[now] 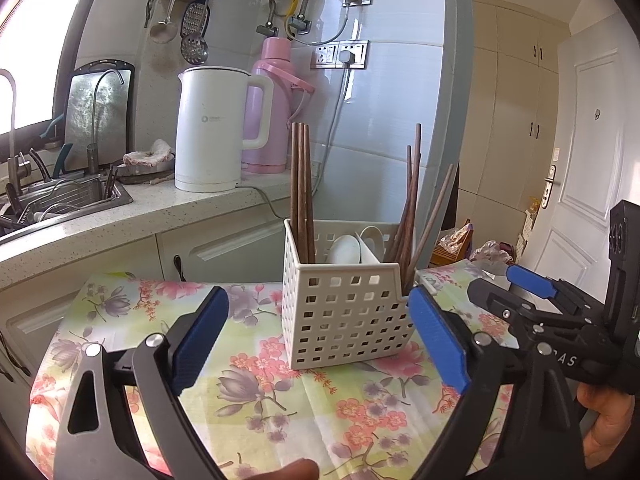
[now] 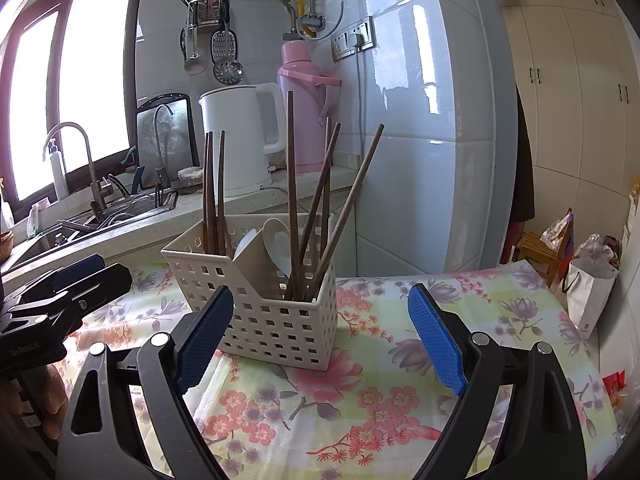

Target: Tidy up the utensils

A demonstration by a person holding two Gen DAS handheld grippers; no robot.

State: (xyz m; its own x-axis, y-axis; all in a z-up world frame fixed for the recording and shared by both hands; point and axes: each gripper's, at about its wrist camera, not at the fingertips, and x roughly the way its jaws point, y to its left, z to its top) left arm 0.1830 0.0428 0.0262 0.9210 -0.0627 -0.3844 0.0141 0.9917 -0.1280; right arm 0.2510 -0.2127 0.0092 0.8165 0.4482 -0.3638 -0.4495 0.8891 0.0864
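Item 1: cream perforated plastic utensil caddy (image 1: 344, 312), upright on the table (image 1: 256, 400), which is covered by a floral pink-and-green cloth. The caddy is divided into compartments.

Item 2: dark brown wooden chopsticks, two groups. One bundle (image 1: 301, 192) stands near-upright in the left compartment as seen from the left wrist view. A second group (image 1: 412, 216) leans at varied angles in the right compartment.

Item 3: white ceramic spoons (image 1: 348, 249), bowls up, in the middle compartment between the two chopstick groups.

Item 4: left gripper (image 1: 316, 340), black frame with blue pads, jaws spread wide and holding nothing; the caddy shows between them, just beyond the tips.

Item 5: right gripper (image 2: 320, 332), same make, jaws likewise spread wide and empty, with the caddy ahead and toward the left pad. Whether that pad touches the caddy cannot be told.

Background: white electric kettle (image 1: 216, 128) and pink vacuum flask (image 1: 270, 104) on the speckled kitchen counter (image 1: 132, 216); steel sink (image 1: 60, 200) at its left end.
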